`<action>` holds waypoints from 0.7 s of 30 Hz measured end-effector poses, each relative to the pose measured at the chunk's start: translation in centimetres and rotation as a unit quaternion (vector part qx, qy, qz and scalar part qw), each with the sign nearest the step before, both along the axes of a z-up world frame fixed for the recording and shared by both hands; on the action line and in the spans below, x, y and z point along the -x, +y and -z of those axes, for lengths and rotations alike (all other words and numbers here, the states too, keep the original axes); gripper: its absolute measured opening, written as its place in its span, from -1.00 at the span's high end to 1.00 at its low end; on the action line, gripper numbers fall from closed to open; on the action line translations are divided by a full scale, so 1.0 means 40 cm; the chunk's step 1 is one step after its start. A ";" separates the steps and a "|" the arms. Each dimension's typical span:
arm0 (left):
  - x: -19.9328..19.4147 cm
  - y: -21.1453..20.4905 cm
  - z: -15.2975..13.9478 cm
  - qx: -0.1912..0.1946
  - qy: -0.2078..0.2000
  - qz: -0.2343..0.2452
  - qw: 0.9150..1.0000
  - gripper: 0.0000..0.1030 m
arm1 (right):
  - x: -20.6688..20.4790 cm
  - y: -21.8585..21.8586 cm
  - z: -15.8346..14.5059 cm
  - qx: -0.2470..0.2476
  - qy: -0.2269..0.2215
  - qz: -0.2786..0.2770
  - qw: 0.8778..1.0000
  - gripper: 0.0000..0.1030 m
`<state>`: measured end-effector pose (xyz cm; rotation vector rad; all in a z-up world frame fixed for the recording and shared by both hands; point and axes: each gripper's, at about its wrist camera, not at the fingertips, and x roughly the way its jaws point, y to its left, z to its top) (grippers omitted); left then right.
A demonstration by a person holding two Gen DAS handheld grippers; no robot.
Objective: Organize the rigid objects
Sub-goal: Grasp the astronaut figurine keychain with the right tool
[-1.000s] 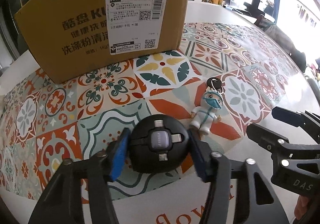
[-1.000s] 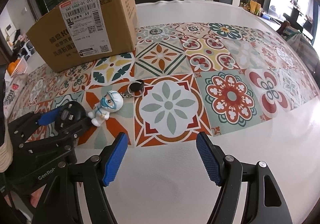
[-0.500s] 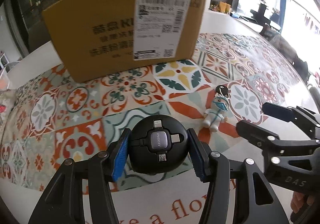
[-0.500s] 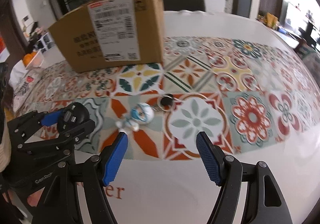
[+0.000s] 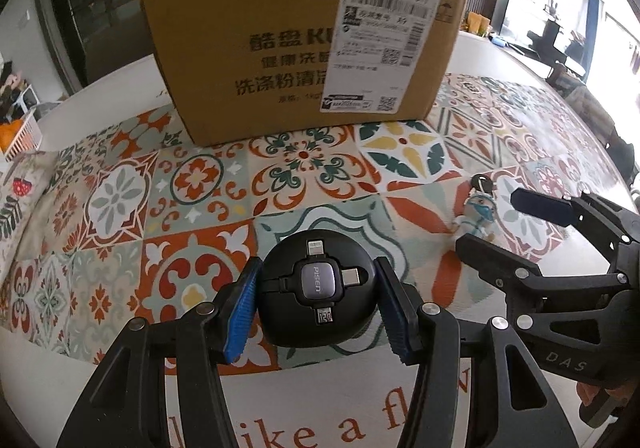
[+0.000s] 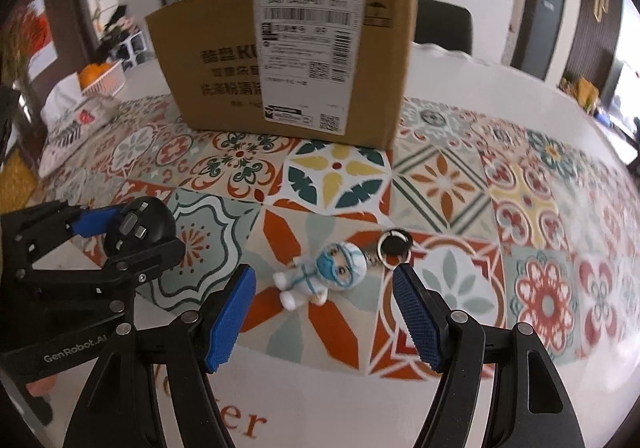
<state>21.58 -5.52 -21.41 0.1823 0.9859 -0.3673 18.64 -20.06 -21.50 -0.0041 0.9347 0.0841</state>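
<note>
The cardboard box blocks the far side; before it, bare tablecloth except the doll keychain.

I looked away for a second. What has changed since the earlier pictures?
The right gripper has swung over the figurine keychain, which now lies between its open fingers, ungripped. The left gripper still clamps the round black cable reel. The cardboard box and keychain stay put.

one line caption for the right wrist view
Right gripper open above a masked figurine keychain, cardboard box behind.
</note>
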 end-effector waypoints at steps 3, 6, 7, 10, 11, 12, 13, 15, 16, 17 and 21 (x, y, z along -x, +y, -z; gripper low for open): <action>-0.007 0.009 0.012 0.001 0.005 -0.009 1.000 -0.06 | -0.013 0.013 0.005 0.012 -0.003 -0.015 1.000 -0.38; -0.012 0.015 0.019 0.003 0.007 -0.017 1.000 -0.06 | -0.023 0.021 0.013 0.014 -0.002 -0.026 1.000 -0.38; -0.013 0.016 0.021 0.004 0.008 -0.019 1.000 -0.06 | -0.025 0.023 0.016 0.016 -0.001 -0.028 0.999 -0.38; -0.017 0.017 0.027 0.006 0.010 -0.022 1.000 -0.06 | -0.028 0.027 0.024 0.023 -0.002 -0.032 0.999 -0.35; -0.018 0.016 0.028 0.005 0.010 -0.022 1.000 -0.06 | -0.030 0.027 0.027 0.024 0.000 -0.033 0.999 -0.32; -0.020 0.016 0.030 0.004 0.010 -0.022 1.000 -0.06 | -0.031 0.027 0.030 0.022 0.001 -0.034 0.999 -0.30; -0.021 0.016 0.032 0.003 0.009 -0.022 1.000 -0.06 | -0.033 0.026 0.033 0.021 0.003 -0.034 0.999 -0.22; -0.021 0.014 0.035 0.001 0.009 -0.022 1.000 -0.06 | -0.034 0.024 0.039 0.024 0.003 -0.033 0.999 -0.08; -0.017 0.011 0.033 0.001 0.008 -0.022 1.000 -0.06 | -0.034 0.024 0.040 0.023 0.004 -0.033 0.999 -0.07; -0.014 0.011 0.033 0.001 0.008 -0.023 1.000 -0.06 | -0.033 0.023 0.040 0.022 0.003 -0.033 0.999 -0.07; -0.010 0.005 0.031 -0.002 0.005 -0.023 1.000 -0.06 | -0.024 0.018 0.035 0.021 0.000 -0.029 0.999 -0.07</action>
